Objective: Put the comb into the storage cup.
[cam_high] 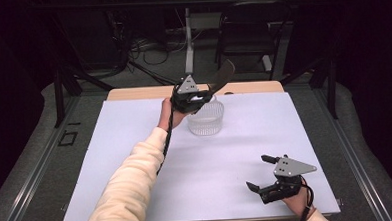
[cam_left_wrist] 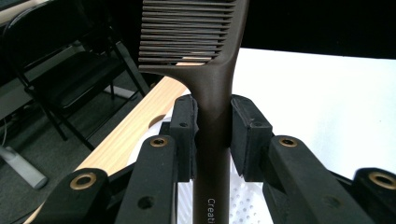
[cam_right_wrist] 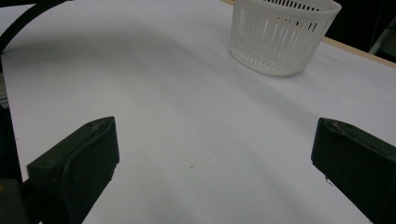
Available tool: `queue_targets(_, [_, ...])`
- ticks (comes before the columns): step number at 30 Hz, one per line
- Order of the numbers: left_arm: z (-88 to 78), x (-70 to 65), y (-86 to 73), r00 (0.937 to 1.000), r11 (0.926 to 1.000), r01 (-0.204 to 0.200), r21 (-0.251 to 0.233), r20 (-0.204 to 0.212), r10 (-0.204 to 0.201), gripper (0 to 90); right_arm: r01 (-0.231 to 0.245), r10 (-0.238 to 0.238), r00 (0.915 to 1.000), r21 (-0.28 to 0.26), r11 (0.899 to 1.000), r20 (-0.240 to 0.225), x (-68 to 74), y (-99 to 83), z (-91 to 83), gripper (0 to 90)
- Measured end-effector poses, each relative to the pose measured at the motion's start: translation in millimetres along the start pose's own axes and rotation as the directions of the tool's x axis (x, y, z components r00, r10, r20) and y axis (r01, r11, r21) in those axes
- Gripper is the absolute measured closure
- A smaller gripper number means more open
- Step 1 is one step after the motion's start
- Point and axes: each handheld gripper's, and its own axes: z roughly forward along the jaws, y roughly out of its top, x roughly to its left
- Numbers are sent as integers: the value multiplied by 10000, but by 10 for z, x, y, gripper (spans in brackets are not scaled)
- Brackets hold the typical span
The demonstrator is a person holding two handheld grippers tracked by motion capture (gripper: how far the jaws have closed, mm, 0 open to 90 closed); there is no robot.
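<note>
The left gripper (cam_high: 202,96) is clamping a dark brown comb (cam_high: 223,76) by its handle, the pads (cam_left_wrist: 247,135) pressing on both sides (the toothed end is sticking up and away past the jaws). The white basket (cam_high: 205,121) is sitting just below this gripper. The right gripper (cam_high: 260,172) is resting well apart on the white table (cam_high: 136,158), jaws gaping wide with nothing between them.

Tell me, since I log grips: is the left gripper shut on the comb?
Yes: the left gripper pads press the comb handle from both sides.
</note>
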Motion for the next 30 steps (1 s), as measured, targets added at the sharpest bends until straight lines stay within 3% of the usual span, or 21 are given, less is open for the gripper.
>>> queue_targets(30, [104, -16, -85, 9985, 9982, -190, 568, 515, 161, 724, 63, -63, 10000, -48, 10000, 11, 1, 3, -3, 4])
